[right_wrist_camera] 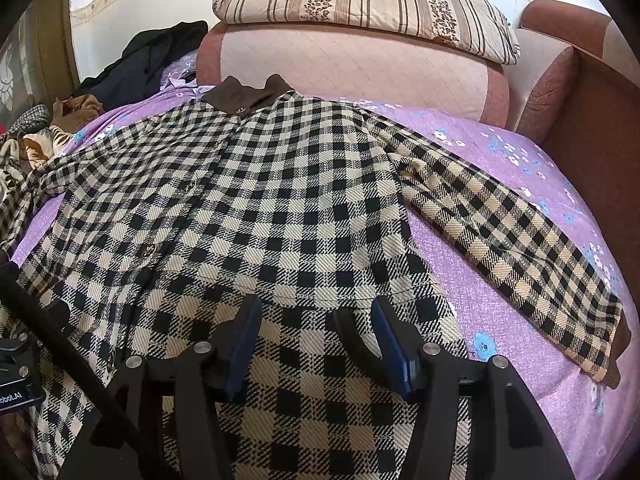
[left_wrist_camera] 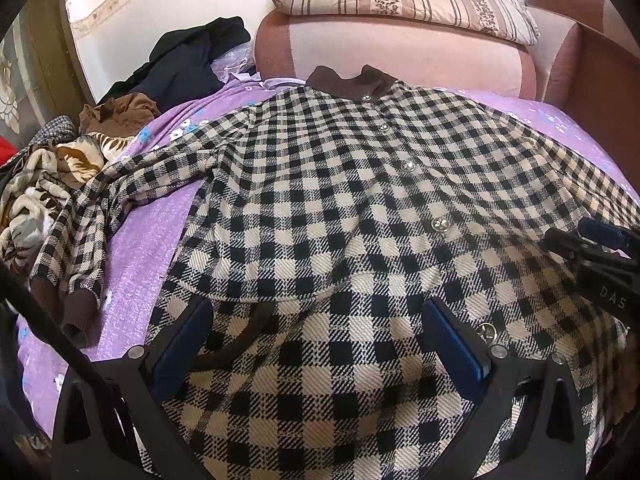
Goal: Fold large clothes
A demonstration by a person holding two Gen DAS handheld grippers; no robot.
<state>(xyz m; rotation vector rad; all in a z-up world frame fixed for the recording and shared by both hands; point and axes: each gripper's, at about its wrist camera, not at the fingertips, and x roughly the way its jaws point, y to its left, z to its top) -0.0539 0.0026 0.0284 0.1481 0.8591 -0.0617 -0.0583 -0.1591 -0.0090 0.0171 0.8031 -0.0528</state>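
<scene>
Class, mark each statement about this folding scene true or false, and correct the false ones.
1. The checked jacket lies spread on a purple bedspread. True.
2. Its collar is bright red. False: it is brown.
3. The right tool is clamped on a sleeve. False: it is open over the jacket's body.
4. A striped pillow sits on the headboard. True.
5. The right-hand sleeve is folded across the chest. False: it lies stretched out sideways.

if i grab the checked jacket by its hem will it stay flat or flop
Likely flop: the checked jacket drapes and creases over the bed. The thick-looking weave suggests some weight, so the sleeve would probably trail. It seems unlikely to slip.
</scene>
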